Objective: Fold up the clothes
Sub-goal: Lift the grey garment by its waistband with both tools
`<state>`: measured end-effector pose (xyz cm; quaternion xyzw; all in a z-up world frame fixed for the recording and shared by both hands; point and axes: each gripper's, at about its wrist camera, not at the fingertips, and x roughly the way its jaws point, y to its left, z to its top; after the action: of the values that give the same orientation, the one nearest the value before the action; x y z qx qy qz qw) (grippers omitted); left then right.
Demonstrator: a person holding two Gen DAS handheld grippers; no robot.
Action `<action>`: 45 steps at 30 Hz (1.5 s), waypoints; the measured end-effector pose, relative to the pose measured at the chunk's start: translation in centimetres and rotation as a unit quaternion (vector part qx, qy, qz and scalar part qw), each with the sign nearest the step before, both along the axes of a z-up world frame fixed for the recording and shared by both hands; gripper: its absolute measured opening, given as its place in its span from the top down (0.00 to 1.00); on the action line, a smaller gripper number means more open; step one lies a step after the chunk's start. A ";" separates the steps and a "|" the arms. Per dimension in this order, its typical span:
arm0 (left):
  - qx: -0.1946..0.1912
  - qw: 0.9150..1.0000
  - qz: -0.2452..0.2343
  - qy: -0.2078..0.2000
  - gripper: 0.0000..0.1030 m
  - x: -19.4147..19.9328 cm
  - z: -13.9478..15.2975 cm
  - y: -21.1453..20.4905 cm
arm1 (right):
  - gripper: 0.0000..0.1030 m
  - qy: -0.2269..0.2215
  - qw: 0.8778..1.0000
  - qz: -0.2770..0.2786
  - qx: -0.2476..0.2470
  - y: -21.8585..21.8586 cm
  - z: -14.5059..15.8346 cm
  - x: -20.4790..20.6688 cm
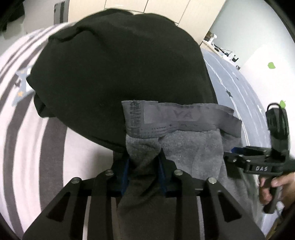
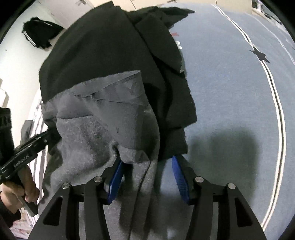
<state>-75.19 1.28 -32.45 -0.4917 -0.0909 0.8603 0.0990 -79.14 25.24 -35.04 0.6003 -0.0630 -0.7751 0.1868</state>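
Note:
A black garment (image 1: 118, 70) with grey fleece lining (image 1: 193, 147) and a grey waistband (image 1: 180, 118) hangs bunched between both grippers. My left gripper (image 1: 143, 162) is shut on a fold of the grey lining just below the waistband. In the right wrist view the same garment (image 2: 103, 46) fills the middle, lining (image 2: 88, 133) turned outward. My right gripper (image 2: 146, 160) has its blue pads (image 2: 179, 177) wide apart; cloth hangs between them against the left pad, with a gap at the right pad. Each gripper shows in the other's view, the right gripper (image 1: 230, 157) and the left gripper (image 2: 46, 137), each held by a hand.
Below lies a grey-blue cover (image 2: 230, 92) with white lines and dark stars, next to a white and grey striped part (image 1: 22, 129). Another black garment with white stripes (image 2: 40, 35) lies at the far left. Pale cupboards (image 1: 166, 9) stand behind.

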 end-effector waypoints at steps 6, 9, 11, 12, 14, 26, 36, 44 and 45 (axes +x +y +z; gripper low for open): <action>0.025 0.999 0.012 -0.023 0.73 0.1 -0.8 0.0 | 0.54 -0.006 1.000 0.000 -0.020 0.5 -0.4 1.7; 0.036 0.999 0.022 -0.030 0.67 -0.2 -1.5 0.1 | 0.54 0.001 1.000 -0.007 -0.028 -0.3 -0.7 1.0; 0.053 0.997 0.030 -0.037 0.65 -0.2 -1.7 -0.2 | 0.54 0.011 1.000 -0.006 -0.028 -1.4 -0.7 0.2; 0.062 0.997 0.035 -0.040 0.64 -0.2 -1.8 -0.3 | 0.55 0.012 0.999 -0.006 -0.034 -1.7 -0.7 0.0; 0.074 0.996 0.035 -0.045 0.62 0.1 -1.9 -0.6 | 0.63 0.013 0.999 -0.001 -0.041 -2.4 -0.7 -0.3; 0.034 0.999 0.002 -0.031 0.59 -0.4 -2.1 1.4 | 0.89 0.043 0.998 -0.002 -0.041 -4.4 -0.9 0.4; 0.029 0.998 -0.013 0.063 0.89 2.8 3.6 2.3 | 0.91 0.120 0.991 -0.035 -0.040 -4.3 3.8 3.9; 0.051 0.986 0.004 0.160 0.89 9.9 12.0 -1.8 | 0.91 0.238 0.969 -0.047 -0.042 -5.4 14.0 8.8; 0.050 0.983 0.004 0.174 0.89 10.5 13.7 -1.8 | 0.92 0.252 0.965 -0.053 -0.046 -5.6 15.5 8.5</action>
<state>-64.73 -0.47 -18.77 -0.3287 -0.1170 0.9276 0.1338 -70.61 19.61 -19.56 0.3726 -0.0812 -0.9061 0.1831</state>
